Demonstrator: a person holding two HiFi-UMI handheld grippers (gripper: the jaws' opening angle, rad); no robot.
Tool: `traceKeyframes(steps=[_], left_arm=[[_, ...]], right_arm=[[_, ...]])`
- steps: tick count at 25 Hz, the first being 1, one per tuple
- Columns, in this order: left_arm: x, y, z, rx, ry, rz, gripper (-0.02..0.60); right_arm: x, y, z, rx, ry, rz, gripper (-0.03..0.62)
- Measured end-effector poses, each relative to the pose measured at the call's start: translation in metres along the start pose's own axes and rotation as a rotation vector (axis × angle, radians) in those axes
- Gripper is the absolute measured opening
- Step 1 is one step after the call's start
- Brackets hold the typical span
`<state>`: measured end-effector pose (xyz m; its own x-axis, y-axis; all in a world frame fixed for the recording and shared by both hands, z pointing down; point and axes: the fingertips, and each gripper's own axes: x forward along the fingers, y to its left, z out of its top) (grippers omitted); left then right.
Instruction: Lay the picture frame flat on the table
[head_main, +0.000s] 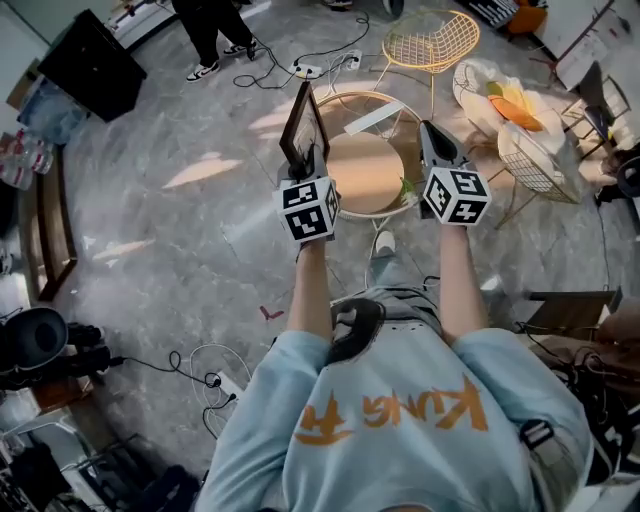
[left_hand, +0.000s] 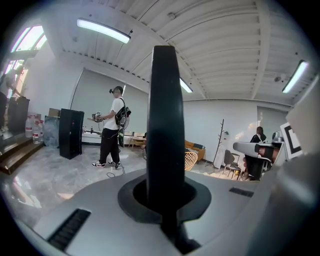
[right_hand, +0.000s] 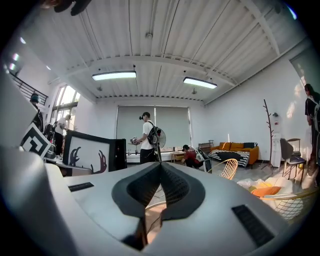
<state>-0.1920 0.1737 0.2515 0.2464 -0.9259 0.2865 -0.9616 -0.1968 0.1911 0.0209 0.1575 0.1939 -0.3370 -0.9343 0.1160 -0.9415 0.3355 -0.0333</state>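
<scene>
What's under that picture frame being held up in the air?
The left edge of a round, wood-topped table, with grey floor beside it. The picture frame and left hand-held gripper cover that part of the rim.

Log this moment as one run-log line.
left tool: shut on black picture frame, upright | right tool: shut, empty | round wooden table: frame not yet flat

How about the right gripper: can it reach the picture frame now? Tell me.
Probably yes. The right gripper, shut and empty, hangs beside the picture frame with only air between them; the left gripper holds the frame upright above the table.
</scene>
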Motion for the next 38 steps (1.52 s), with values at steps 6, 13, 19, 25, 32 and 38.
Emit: traceKeyframes(steps=[6,13,19,25,32,38], left_arm=[[0.069,-0.023,0.018,0.01,0.032,0.012,0.026],[0.156,-0.077,0.029,0.048,0.105,-0.011,0.026],[0.227,-0.122,0.039,0.101,0.141,-0.043,0.026],[0.265,-0.16,0.029,0.122,0.186,-0.077,0.026],[0.271,-0.141,0.006,0.111,0.249,-0.028,0.026],[0.279,-0.102,-0.036,0.017,0.322,0.023,0.026]], right_arm=[[0.059,-0.054,0.018,0.013,0.0,0.026,-0.002],[0.114,-0.142,0.023,0.013,0.036,0.008,-0.002],[0.147,-0.214,0.022,0.033,0.038,-0.011,-0.002],[0.165,-0.28,0.009,0.107,0.046,-0.05,-0.002],[0.2,-0.254,-0.023,0.151,0.093,0.062,-0.002],[0.219,-0.224,-0.07,0.125,0.204,0.127,-0.002]])
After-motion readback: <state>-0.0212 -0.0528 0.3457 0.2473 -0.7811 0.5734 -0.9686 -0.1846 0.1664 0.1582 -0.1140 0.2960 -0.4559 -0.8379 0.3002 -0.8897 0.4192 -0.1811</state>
